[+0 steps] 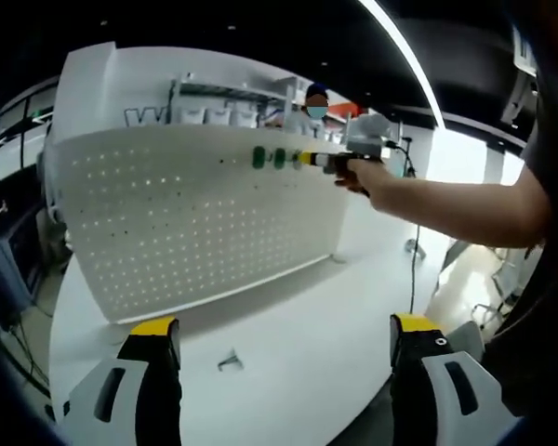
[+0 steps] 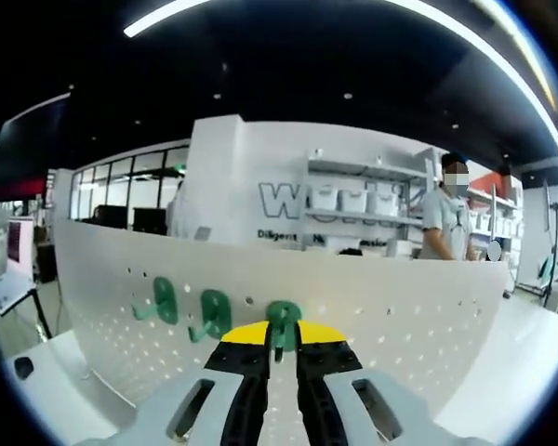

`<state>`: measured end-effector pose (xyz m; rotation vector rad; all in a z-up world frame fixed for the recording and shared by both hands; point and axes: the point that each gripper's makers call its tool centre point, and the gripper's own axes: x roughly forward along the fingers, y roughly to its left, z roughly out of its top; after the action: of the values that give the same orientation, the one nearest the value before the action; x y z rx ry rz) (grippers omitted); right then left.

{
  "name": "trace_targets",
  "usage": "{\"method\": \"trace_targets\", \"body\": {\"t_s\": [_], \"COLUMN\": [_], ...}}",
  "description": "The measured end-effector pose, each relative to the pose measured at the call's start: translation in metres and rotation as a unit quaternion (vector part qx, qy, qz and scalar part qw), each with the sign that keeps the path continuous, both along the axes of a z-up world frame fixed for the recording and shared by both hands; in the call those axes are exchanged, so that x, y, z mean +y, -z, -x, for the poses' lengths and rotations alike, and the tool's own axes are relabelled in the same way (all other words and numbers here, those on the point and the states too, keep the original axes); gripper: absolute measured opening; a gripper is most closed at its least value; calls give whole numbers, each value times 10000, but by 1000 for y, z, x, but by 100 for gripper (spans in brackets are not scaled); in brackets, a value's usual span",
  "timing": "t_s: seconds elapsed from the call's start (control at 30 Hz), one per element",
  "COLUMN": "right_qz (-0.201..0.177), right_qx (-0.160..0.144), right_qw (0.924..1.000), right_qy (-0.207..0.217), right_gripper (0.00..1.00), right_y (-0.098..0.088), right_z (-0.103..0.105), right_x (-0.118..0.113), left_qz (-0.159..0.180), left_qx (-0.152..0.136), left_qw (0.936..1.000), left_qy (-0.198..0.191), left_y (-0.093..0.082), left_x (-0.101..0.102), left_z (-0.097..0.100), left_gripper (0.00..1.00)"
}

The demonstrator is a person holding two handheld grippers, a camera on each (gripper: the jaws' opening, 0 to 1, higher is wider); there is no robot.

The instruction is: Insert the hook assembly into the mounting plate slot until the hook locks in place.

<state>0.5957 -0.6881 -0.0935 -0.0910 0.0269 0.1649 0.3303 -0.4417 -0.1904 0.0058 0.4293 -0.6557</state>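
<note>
Green hook (image 2: pixel 283 319) sits pinched between the right claw (image 2: pixel 282 339) tips.

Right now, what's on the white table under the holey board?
A small dark hook lies on the table, in front of the pegboard. The left gripper's jaws cover the table's near corners.

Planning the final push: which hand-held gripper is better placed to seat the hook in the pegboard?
Right. Its hand-held gripper is at the pegboard, jaws closed on the green hook. The left hand-held gripper hangs open and empty over the table, away from the board.
</note>
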Motion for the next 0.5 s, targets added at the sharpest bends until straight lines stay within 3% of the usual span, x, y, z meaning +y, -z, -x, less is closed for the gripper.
{"method": "trace_targets", "body": {"t_s": [0.17, 0.5], "right_qz": [-71, -113], "right_qx": [-102, -137], "right_qw": [9999, 9998], "right_qy": [-49, -17], "right_gripper": [15, 16], "right_y": [-10, -19], "right_z": [7, 26], "right_x": [2, -4], "left_qz": [-5, 3], "left_qx": [-8, -21], "left_qw": [10000, 10000], "left_qy": [4, 0], "left_y": [-1, -2], "left_x": [0, 1], "left_z": [2, 5], "left_gripper": [95, 95]}}
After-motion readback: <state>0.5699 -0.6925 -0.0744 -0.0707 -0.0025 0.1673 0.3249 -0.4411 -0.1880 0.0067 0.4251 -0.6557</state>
